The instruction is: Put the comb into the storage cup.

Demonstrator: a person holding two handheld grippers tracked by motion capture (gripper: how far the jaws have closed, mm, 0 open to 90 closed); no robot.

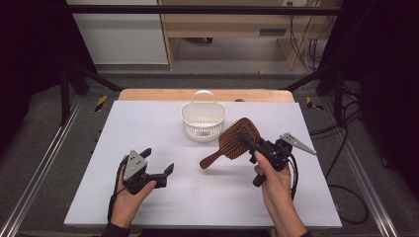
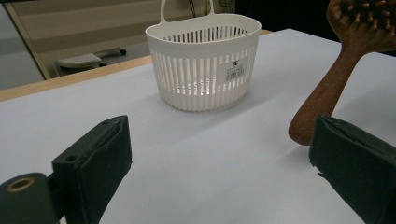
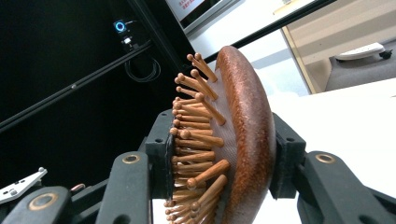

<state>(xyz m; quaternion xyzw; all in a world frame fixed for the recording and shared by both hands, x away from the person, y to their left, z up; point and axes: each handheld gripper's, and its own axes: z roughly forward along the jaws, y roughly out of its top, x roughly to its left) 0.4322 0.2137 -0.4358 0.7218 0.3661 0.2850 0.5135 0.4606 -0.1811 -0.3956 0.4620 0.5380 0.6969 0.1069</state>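
While right tongs (image 1: 257,144) clamp the hairbrush (image 1: 239,137) head aloft, left tongs (image 1: 159,166) wide, low over table (image 1: 148,123).

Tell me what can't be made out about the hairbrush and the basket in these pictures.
- Hairbrush: right gripper view cuts off its handle at the bottom edge, behind the right gripper.
- Hairbrush head: left gripper view cuts it off at the top right corner.
- Basket: label print too small to read; handle loop cropped by the top edge.
- Basket floor: high view too small to show.

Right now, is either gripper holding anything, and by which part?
The right gripper holds the wooden hairbrush by its head, jaws across bristle face and back. The left gripper is open, holding nothing.
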